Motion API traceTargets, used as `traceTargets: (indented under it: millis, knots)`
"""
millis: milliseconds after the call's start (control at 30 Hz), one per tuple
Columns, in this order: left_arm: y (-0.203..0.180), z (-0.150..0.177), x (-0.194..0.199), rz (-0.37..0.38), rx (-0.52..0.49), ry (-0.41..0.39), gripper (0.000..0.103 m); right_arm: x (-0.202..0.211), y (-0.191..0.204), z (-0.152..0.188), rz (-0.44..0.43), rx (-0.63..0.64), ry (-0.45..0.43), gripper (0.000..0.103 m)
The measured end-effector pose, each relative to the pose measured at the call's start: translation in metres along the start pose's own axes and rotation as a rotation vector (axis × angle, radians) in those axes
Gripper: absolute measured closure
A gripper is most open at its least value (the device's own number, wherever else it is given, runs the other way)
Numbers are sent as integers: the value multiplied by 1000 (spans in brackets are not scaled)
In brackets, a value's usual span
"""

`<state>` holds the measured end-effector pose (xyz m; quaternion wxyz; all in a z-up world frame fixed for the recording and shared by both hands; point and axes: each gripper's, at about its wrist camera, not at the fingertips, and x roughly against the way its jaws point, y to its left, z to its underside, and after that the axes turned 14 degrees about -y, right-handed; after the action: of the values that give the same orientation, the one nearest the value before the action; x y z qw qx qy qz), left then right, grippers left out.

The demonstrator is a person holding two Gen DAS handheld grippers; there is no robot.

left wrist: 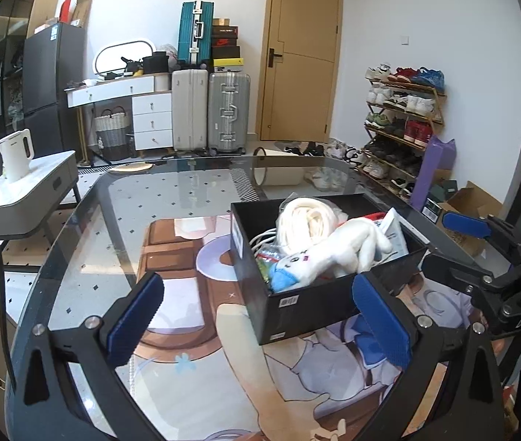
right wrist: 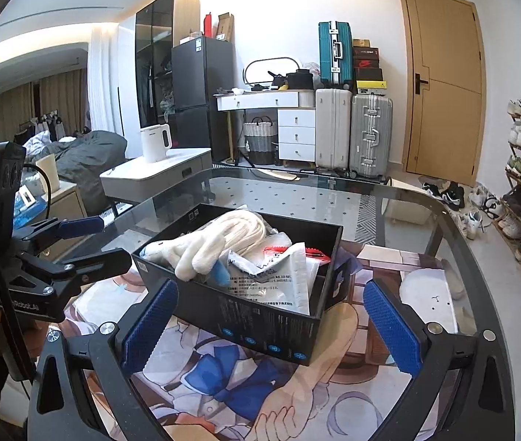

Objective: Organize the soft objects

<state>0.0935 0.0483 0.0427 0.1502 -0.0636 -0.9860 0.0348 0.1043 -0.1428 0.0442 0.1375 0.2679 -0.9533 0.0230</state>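
A black open box (left wrist: pixel 308 305) stands on the glass table (left wrist: pixel 120 220). In it lie a white plush toy (left wrist: pixel 337 253) with a blue part, a cream knitted bundle (left wrist: pixel 306 220), a white plastic pouch (right wrist: pixel 278 275) and some cables. My left gripper (left wrist: pixel 260 321) is open and empty, just in front of the box's near left corner. My right gripper (right wrist: pixel 278 318) is open and empty, its fingers to either side of the box's near wall (right wrist: pixel 260 321). The plush toy also shows in the right wrist view (right wrist: pixel 194 253). Each gripper shows in the other's view, open.
The table top shows a printed anime picture (left wrist: pixel 260 378) under glass. A white side table (left wrist: pixel 28 191) with a kettle (left wrist: pixel 17 154) stands to the left. Suitcases (left wrist: pixel 210 110), a dresser, a door and a shoe rack (left wrist: pixel 403 125) line the far walls.
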Motion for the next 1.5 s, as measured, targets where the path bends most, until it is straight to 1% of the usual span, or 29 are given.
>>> traceTargets:
  millis: [300,433,533,800,1500]
  knots:
    - [3,11,-2,-39,-5,-38,0,4,-1,7,-2,-18,-45,1]
    - [2,12,-2,-36,-10,-61,0,8,-1,7,-4,-28,-72,1]
    - [1,13,-4,-36,-20,-60,0,11,-1,9,-2,-30,-87,1]
    - [1,15,-1,-34,-20,-72,0,11,-2,12,-2,-37,-97,1]
    - [1,14,2,-36,-16,-70,0,11,-4,12,-9,-39,-107,1]
